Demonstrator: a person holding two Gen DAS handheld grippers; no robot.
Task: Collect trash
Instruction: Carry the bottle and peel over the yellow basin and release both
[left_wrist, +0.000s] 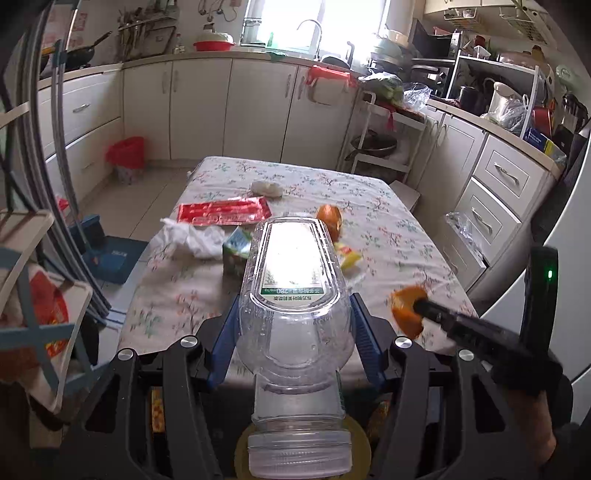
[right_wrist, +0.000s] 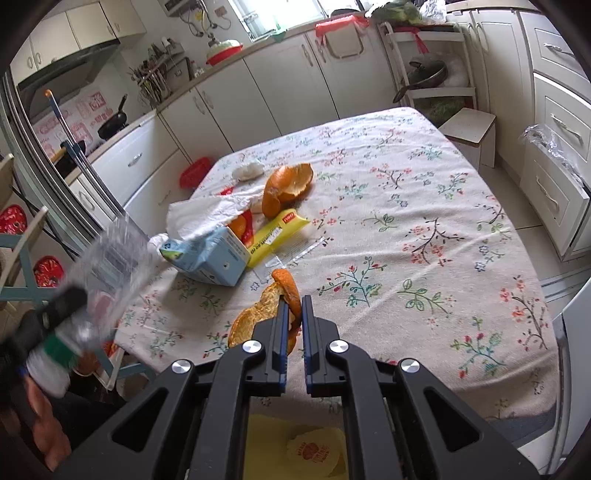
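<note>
My left gripper (left_wrist: 293, 306) is shut on a clear plastic bottle (left_wrist: 295, 295), cap end toward the camera, held above the near table edge; the bottle also shows blurred in the right wrist view (right_wrist: 107, 266). My right gripper (right_wrist: 294, 301) is shut on a piece of orange peel (right_wrist: 266, 306) just above the tablecloth; that peel also shows in the left wrist view (left_wrist: 406, 310). On the table lie another orange peel (right_wrist: 288, 188), a yellow wrapper (right_wrist: 277, 236), a light blue carton (right_wrist: 214, 258), white tissue (right_wrist: 210, 214), a red wrapper (left_wrist: 221, 214) and a white crumpled wad (left_wrist: 266, 188).
The table has a floral cloth (right_wrist: 424, 240). A yellow bag (right_wrist: 303, 446) lies below the near table edge. A red-lined bin (left_wrist: 125, 158) stands on the floor by the cabinets. A chair (left_wrist: 33, 295) is at left, a small stool (right_wrist: 469, 133) at right.
</note>
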